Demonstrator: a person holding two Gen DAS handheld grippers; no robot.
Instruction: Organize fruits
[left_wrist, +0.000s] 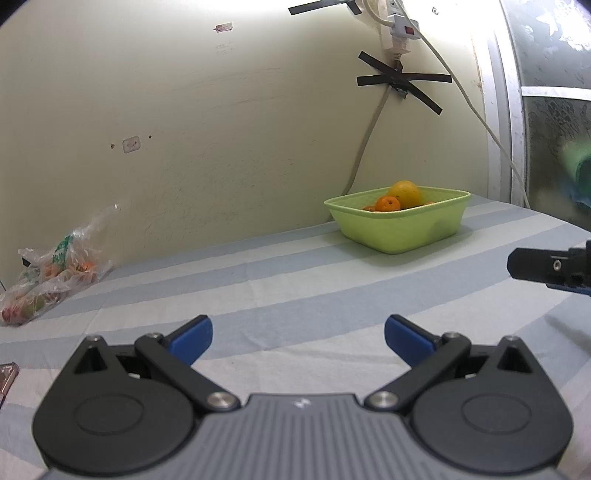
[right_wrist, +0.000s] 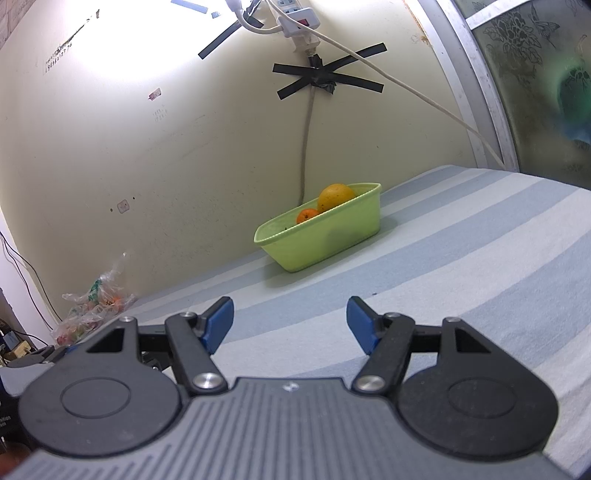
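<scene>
Left claw (left_wrist: 298, 341): low over the striped sheet (left_wrist: 295, 280), blue fingers spread wide, nothing between them. Right claw (right_wrist: 290, 326): same posture, spread and empty. Its black tip also pokes into the left view at 3 o'clock, well apart from the left claw.

Bare sheet ahead of both claws; no loose fruit on it that I can see.

Mid distance, left view, 1 o'clock: green tub (left_wrist: 399, 229) on the sheet, close to the wall. A large yellow-orange fruit (left_wrist: 405, 192) rides above its rim, a small orange (left_wrist: 388, 203) just beside it, more orange showing low behind the rim. In the right view the tub sits at 12 o'clock.

Far left, 9 o'clock in the left view: clear plastic bag (left_wrist: 51, 273) slumped against the wall at the sheet's edge, with orange, red and greenish lumps inside. Likely fruit not yet sorted; exact count not readable through the film.

Wall behind: taped cables (left_wrist: 400, 79) and a power strip hang above the tub.

Risks, as judged:
- The bag is thin and crumpled. Fingers may pinch film instead of fruit, drag the whole bag, or tear it, and round fruit would roll off the nearby edge.
- The large fruit already stands proud of the rim. Dropping more on the heap may knock it out.
- The bed is soft, so the light tub could tip or slide if a claw bumps its wall.
- A high reach over the tub may snag the hanging cable.
- Both claws heading to one spot could clash.
</scene>
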